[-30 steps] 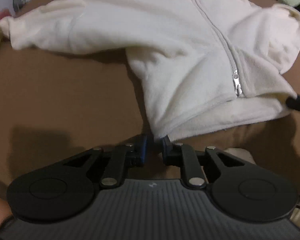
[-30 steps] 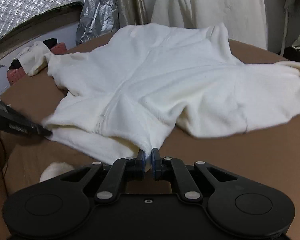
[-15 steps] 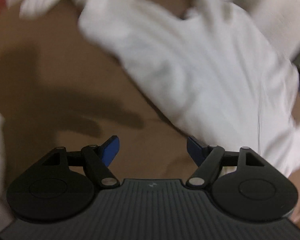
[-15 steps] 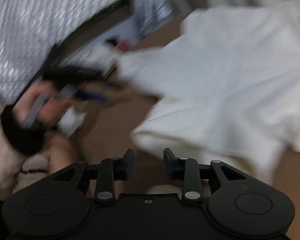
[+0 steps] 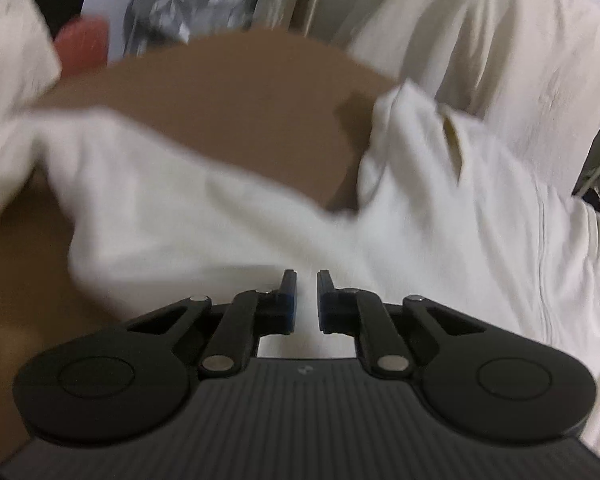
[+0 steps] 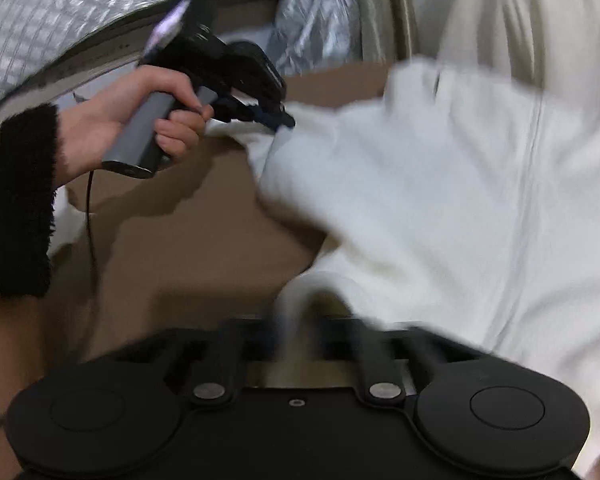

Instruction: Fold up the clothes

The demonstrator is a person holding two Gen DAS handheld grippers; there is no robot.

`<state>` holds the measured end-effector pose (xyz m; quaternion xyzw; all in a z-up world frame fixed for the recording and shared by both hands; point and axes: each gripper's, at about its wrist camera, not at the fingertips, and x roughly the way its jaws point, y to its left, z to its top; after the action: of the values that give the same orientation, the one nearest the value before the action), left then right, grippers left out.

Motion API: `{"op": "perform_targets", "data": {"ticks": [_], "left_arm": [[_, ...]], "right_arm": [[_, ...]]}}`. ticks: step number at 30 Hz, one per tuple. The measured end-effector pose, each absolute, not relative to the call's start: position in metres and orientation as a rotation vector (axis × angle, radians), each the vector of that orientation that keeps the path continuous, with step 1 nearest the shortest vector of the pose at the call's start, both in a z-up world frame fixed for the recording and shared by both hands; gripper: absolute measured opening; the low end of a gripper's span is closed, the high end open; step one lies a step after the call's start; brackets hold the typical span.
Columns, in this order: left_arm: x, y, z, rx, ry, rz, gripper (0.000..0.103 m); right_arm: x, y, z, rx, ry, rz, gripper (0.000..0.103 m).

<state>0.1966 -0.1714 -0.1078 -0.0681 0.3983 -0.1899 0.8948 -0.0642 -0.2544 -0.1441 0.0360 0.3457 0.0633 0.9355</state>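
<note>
A cream zip-up fleece jacket lies on the brown table; both views are motion-blurred. My left gripper has its jaws nearly closed over the jacket's sleeve cloth. In the right wrist view the left gripper pinches the sleeve edge of the jacket and holds it lifted. My right gripper is blurred at the jacket's lower edge; a fold of cloth stands between its fingers.
Silver quilted material and pale hanging cloth stand behind the table. A red object sits at the far left edge. The person's hand in a black cuff is at left.
Both grippers let go of the jacket's hem and opened. The left one moved up to the sleeve and closed on it; the right one narrowed at the jacket's lower edge.
</note>
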Motion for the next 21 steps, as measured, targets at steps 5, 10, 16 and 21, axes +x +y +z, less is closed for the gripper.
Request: {"op": "perform_targets", "data": {"ticks": [5, 10, 16, 21], "left_arm": [[0.218, -0.184, -0.093, -0.078, 0.753, -0.382, 0.010], [0.185, -0.152, -0.093, -0.199, 0.890, -0.466, 0.037], [0.152, -0.145, -0.111, -0.171, 1.048, -0.523, 0.055], [0.163, -0.142, -0.140, -0.311, 1.134, -0.528, 0.059]], "right_arm": [[-0.069, -0.323, -0.111, 0.173, 0.610, -0.032, 0.005], [-0.068, -0.367, -0.120, 0.190, 0.662, -0.161, 0.005], [-0.057, -0.388, -0.133, 0.196, 0.708, -0.212, 0.005], [-0.044, -0.395, -0.135, 0.227, 0.733, -0.262, 0.005]]}}
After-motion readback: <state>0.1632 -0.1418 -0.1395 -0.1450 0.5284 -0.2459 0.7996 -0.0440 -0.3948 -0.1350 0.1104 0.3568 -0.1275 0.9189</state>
